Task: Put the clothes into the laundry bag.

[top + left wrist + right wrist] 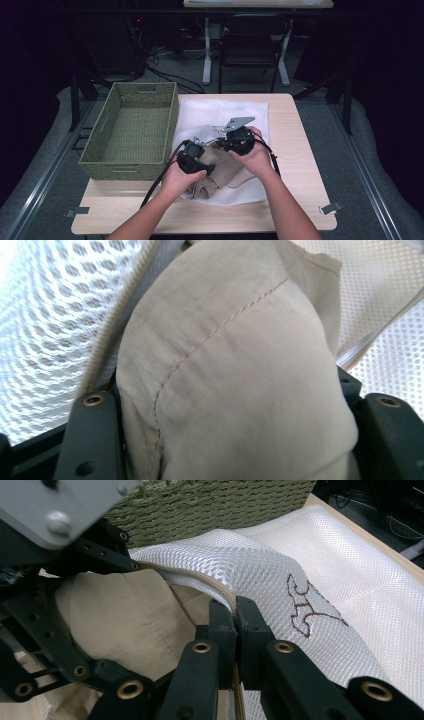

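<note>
At a wooden table, a person stuffs a beige garment into a white mesh laundry bag that lies just right of a green woven basket. The right gripper, nearest the basket's right wall in the high view, has its fingers pressed together on the bag's zippered edge, lifting the mouth open. The left gripper, just below and left of it and still close to the basket's front corner, has the bunched garment between its jaws; the pads flank the fabric closely on both sides, though whether they still press it cannot be told for certain. The garment sits at the bag's mouth, partly inside under the raised mesh and partly spilling out toward the table's near edge, away from the basket.

The garment looks like light, soft woven cotton: it will fold, sag and slide free of a loose hold, so a thick bunched fold or a stitched seam is the sounder place to take it. The mesh appears flimsy and limp too, likely to collapse once released; its firmer zipper band offers the best hold.
</note>
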The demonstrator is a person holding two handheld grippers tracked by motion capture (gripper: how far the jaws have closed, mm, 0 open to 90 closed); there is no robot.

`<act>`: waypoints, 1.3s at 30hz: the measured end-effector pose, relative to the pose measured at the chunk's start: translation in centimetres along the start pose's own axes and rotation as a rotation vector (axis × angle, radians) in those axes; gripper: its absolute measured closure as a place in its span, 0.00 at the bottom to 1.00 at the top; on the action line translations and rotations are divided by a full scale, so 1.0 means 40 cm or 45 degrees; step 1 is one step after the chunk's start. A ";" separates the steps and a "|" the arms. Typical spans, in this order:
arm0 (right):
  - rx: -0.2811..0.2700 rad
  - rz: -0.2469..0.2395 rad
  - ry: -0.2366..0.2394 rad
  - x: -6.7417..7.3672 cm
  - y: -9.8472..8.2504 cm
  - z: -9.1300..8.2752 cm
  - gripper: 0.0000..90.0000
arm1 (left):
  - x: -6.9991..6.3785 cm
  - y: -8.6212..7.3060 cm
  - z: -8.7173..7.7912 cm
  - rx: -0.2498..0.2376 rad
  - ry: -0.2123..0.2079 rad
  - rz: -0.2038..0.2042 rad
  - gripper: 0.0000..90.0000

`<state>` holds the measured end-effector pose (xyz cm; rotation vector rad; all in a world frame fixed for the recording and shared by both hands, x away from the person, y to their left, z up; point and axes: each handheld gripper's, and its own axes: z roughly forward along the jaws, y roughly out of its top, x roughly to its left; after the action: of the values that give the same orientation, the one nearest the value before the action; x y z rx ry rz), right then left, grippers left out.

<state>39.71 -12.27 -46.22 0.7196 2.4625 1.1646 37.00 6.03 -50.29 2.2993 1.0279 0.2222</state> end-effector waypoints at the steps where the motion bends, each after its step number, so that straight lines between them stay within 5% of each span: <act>1: 0.000 -0.001 -0.001 0.000 0.000 0.000 0.97 | -0.003 0.000 -0.003 -0.007 -0.002 -0.003 0.37; 18: -0.002 0.002 0.000 -0.001 -0.001 0.000 0.97 | -0.020 0.020 -0.071 -0.012 0.014 0.031 0.35; 39: -0.006 0.005 -0.005 -0.002 -0.001 -0.003 0.97 | 0.028 0.001 -0.157 -0.066 0.036 0.008 0.32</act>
<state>39.72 -12.41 -46.19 0.7247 2.4553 1.1688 35.42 9.68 -45.32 2.2593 1.0176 0.2813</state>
